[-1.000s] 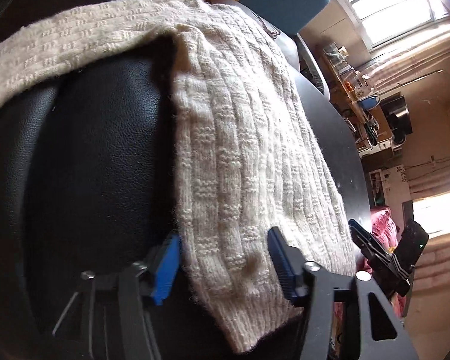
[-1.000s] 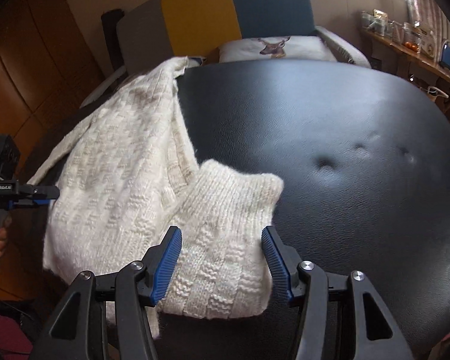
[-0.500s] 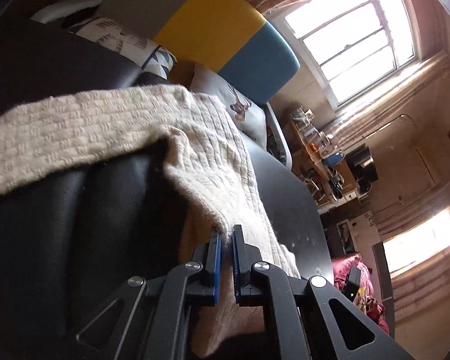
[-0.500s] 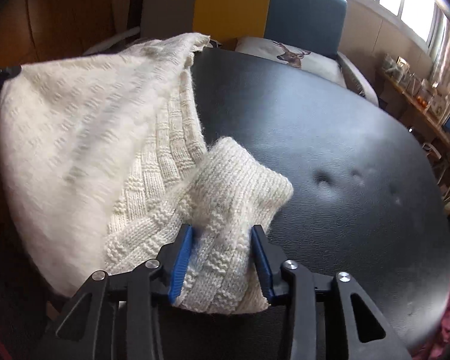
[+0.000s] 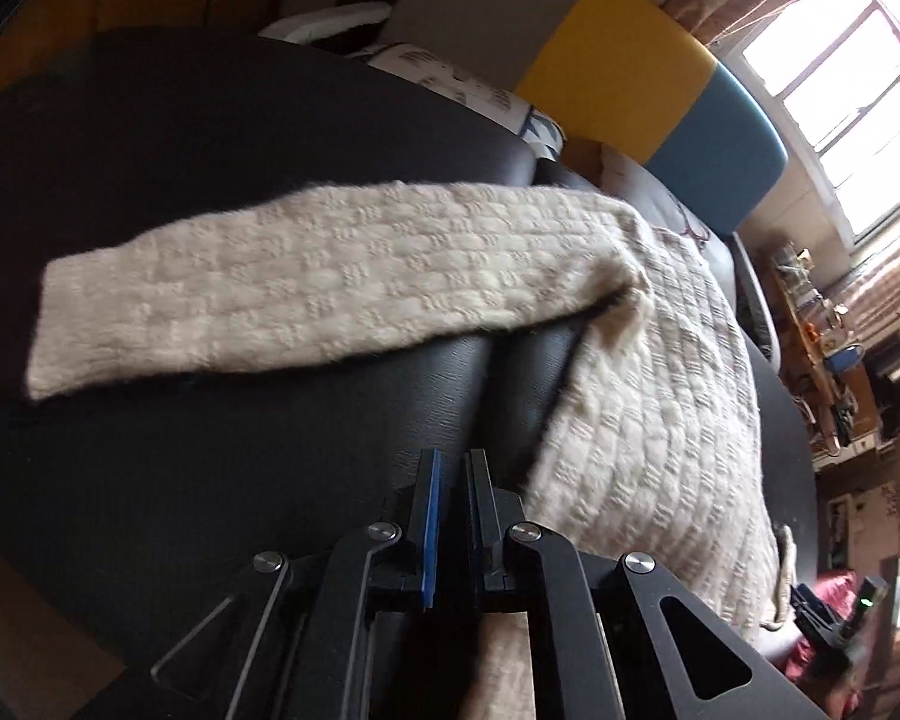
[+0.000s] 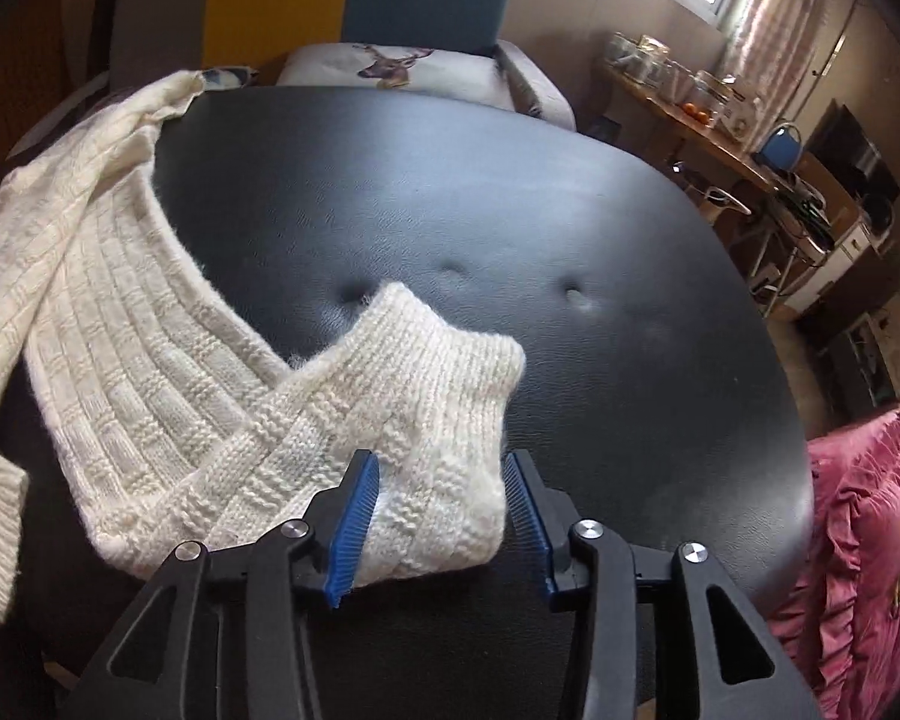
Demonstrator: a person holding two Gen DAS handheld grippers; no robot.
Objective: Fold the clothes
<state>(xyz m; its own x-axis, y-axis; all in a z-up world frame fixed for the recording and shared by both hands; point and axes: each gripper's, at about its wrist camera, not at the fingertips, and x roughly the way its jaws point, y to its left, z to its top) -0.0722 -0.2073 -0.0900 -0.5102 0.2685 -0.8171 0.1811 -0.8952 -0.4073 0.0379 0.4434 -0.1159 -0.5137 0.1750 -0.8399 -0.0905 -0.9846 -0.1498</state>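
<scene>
Left wrist view: left gripper (image 5: 450,480) clamps cream knit sweater (image 5: 648,420); right gripper (image 6: 444,492) brackets its cuff (image 6: 438,360), jaws apart; sweater only partly folded on black leather tabletop (image 6: 510,192).

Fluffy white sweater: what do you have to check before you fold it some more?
1. Right gripper lined up around the ribbed cuff of the cream knitted sweater: ok.
2. Right jaws closed on that cuff: not ok, they stand open on either side of it.
3. Left gripper pinching knit: cannot tell; its jaws are shut, with cloth showing beneath.
4. Other sleeve lying flat on the black padded leather surface: ok.
</scene>
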